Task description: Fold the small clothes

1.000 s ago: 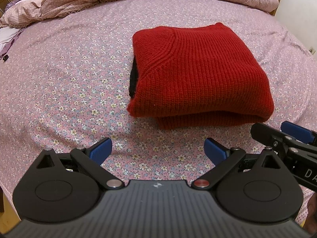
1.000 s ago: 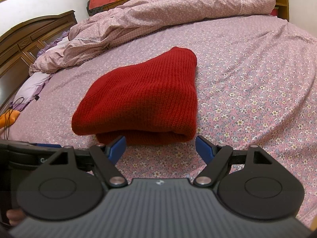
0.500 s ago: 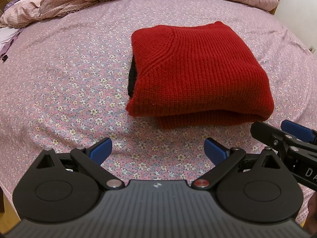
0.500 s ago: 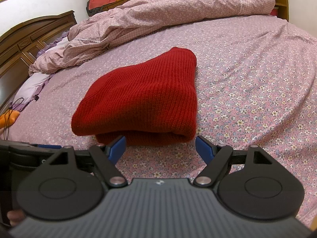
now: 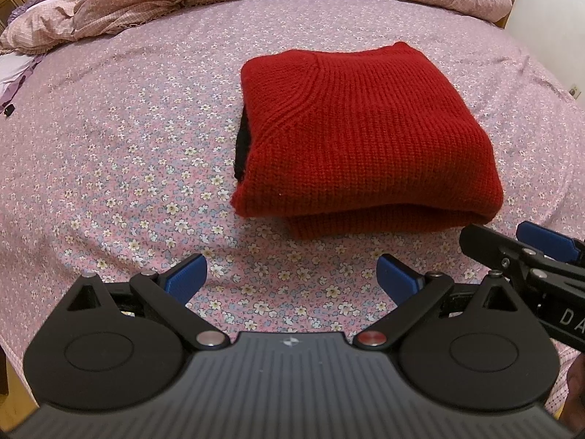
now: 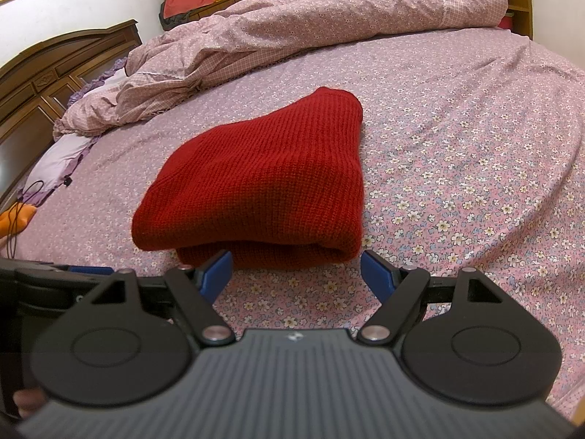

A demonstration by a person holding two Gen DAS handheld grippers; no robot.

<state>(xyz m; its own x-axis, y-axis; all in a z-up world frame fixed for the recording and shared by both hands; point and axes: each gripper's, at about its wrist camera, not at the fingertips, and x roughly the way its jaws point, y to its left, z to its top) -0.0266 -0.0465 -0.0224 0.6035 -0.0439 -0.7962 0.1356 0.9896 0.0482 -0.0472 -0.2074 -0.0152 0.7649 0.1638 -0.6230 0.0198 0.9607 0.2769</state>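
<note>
A red knitted sweater [image 5: 362, 135] lies folded into a thick rectangle on the floral bedsheet [image 5: 120, 146], with a black edge showing at its left side. It also shows in the right wrist view [image 6: 263, 183]. My left gripper [image 5: 290, 274] is open and empty, a little in front of the sweater's near left corner. My right gripper [image 6: 296, 272] is open and empty, right at the sweater's near folded edge without holding it. The right gripper also shows at the right edge of the left wrist view [image 5: 526, 252].
A rumpled pink quilt [image 6: 292, 25] lies along the far side of the bed. A wooden headboard [image 6: 44, 77] stands at the left. A lilac cloth [image 6: 62, 157] and an orange thing with a black cord [image 6: 18, 219] lie near it.
The left wrist view has shifted slightly, so the sweater sits a touch higher in it. Both grippers stay open and the sweater has not moved.
</note>
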